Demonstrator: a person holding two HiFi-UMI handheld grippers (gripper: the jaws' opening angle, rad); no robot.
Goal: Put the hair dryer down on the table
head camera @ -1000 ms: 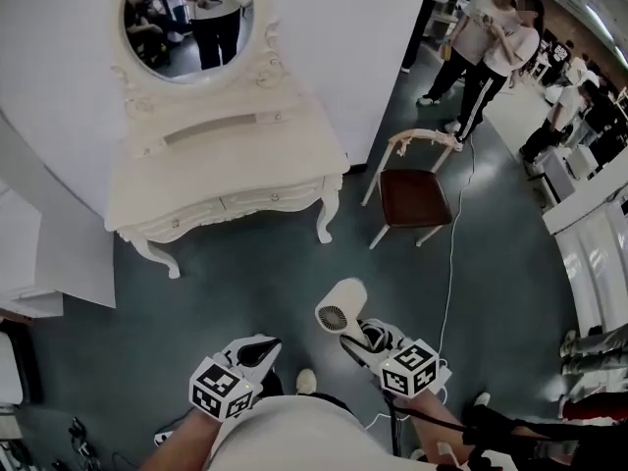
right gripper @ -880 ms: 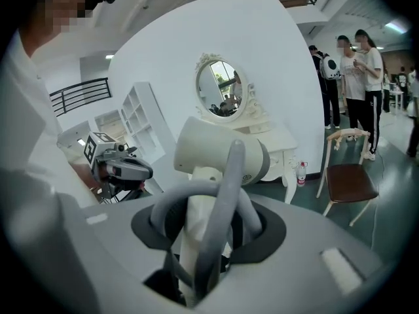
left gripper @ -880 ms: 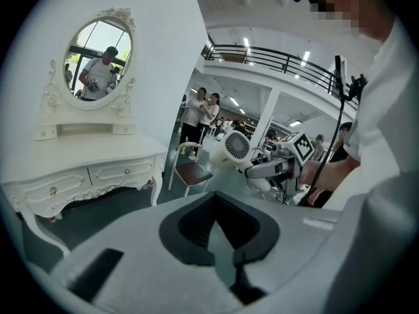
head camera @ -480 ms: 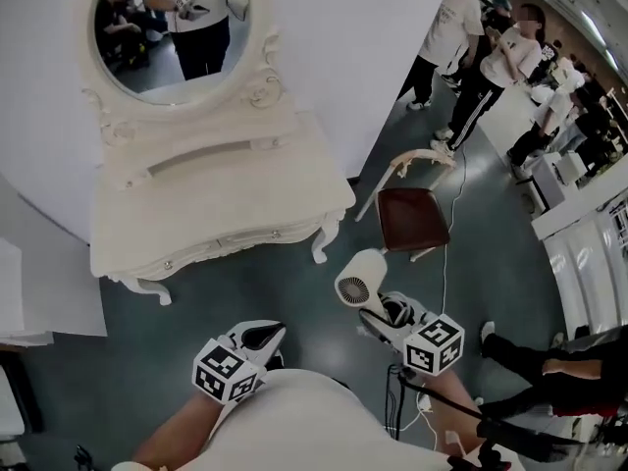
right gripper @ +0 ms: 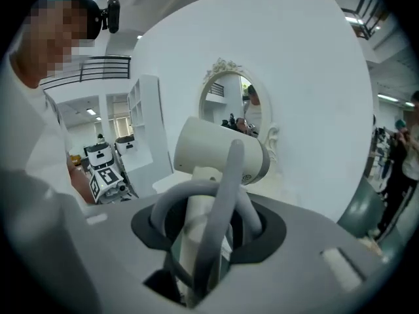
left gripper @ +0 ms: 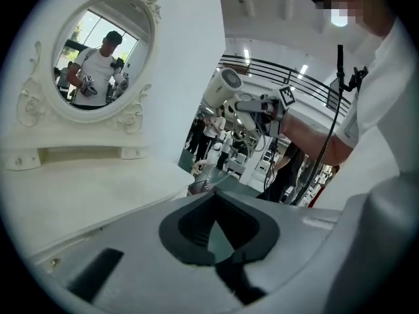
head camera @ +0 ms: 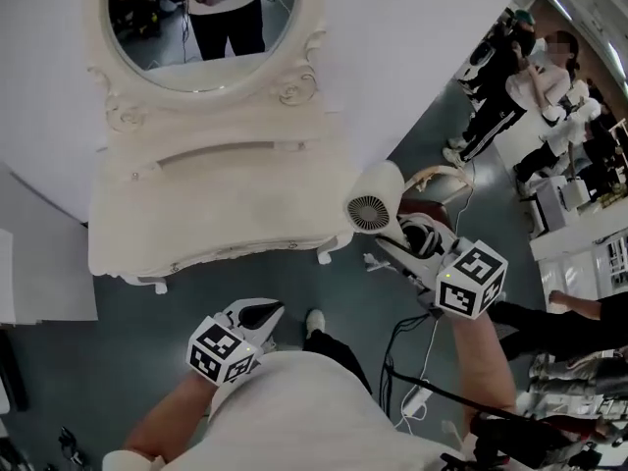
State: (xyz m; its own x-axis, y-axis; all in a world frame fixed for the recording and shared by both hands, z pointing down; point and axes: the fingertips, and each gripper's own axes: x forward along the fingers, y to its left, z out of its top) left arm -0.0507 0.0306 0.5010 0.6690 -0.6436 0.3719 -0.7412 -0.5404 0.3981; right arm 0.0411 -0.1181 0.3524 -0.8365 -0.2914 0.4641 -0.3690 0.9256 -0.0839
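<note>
Here, smooth cylindrical hair dryer (head camera: 376,197) near scrolled table (head camera: 216,219)

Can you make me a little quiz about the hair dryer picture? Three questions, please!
1. Pick one: the right gripper is shut on A) a comb, B) the hair dryer, C) nothing.
2. True or false: the hair dryer already lies on the white dressing table.
3. Fill in: the oval thing above the table is a ____.
Key: 1 B. 2 false, it is held up in the air. 3 mirror.
</note>
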